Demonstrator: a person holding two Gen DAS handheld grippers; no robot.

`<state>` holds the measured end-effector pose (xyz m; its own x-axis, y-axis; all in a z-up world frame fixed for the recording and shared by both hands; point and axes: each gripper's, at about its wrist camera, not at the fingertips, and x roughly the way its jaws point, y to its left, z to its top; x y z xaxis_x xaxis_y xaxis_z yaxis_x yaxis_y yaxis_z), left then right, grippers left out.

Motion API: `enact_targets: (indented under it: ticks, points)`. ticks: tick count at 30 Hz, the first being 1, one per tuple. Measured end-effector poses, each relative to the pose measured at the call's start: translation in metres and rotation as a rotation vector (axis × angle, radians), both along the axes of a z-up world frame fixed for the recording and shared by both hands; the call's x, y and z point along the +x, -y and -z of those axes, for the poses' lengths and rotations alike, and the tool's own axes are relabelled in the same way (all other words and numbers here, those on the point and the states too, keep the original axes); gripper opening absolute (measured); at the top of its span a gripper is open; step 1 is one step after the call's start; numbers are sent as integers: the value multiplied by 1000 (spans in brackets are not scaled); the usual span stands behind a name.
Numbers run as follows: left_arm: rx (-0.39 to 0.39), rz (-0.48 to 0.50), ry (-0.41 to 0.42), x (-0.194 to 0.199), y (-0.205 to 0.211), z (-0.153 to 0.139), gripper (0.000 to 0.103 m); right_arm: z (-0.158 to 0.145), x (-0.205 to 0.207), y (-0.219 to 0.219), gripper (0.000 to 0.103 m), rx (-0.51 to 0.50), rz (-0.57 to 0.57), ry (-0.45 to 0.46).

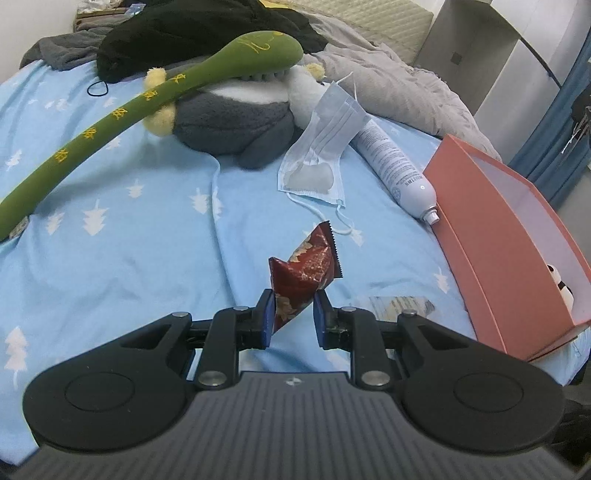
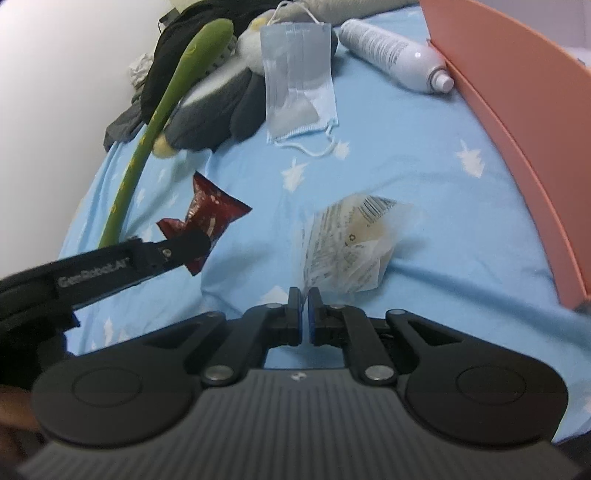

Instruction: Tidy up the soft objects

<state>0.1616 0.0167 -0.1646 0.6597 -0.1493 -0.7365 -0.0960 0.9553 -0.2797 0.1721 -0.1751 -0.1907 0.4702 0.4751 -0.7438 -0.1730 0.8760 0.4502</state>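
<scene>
My left gripper [image 1: 293,314] is shut on a red snack packet [image 1: 303,273], held by its lower end above the blue bed sheet [image 1: 129,240]. From the right wrist view the same left gripper [image 2: 195,240] reaches in from the left with the red packet [image 2: 214,210] in its pads. My right gripper [image 2: 303,295] is shut with only a thin slit between the pads and nothing in them. A clear crinkled packet [image 2: 347,243] lies on the sheet just beyond its tips. A long green plush [image 1: 147,107] rests across a grey plush toy [image 1: 229,122].
A salmon open box [image 1: 517,240] stands at the right edge with a small toy [image 1: 561,288] inside. A white spray bottle [image 1: 399,166] and a blue face mask [image 1: 325,147] lie beside it. Black clothing [image 1: 184,33] and a grey blanket [image 1: 388,81] are piled at the back.
</scene>
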Motion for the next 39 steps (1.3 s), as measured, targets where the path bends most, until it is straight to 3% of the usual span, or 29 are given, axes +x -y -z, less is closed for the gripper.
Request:
enact_targets:
  ticks: [4,6,8,12,15,19,23,31,39]
  points:
    - [-7,-7,-1,-4,0,2,22,-7,-4,-2,14,-63,-43,36]
    - [-6,3,-4,-2,1,6,17,-9,-6,2,35,-59,-37,44]
    - [-3,9,-9,2,0,11,15,-13,-10,5,45,-62,-29,70]
    - [11,4,-11,3,-2,17,12,-18,-17,5,45,-110,-8,114]
    - [-25,11,-9,3,-6,21,12,-24,-19,6,44,-136,-3,171]
    - [-41,10,-8,4,-10,25,17,-22,-8,7,59,-195,24,201]
    - [-52,8,-9,6,-12,31,38,-14,3,11,60,-213,58,202]
    - [-73,19,30,10,-10,37,39,2,13,-2,59,-210,-11,192]
    - [-72,-39,-3,20,-14,54,39,9,19,-4,51,-220,-46,168]
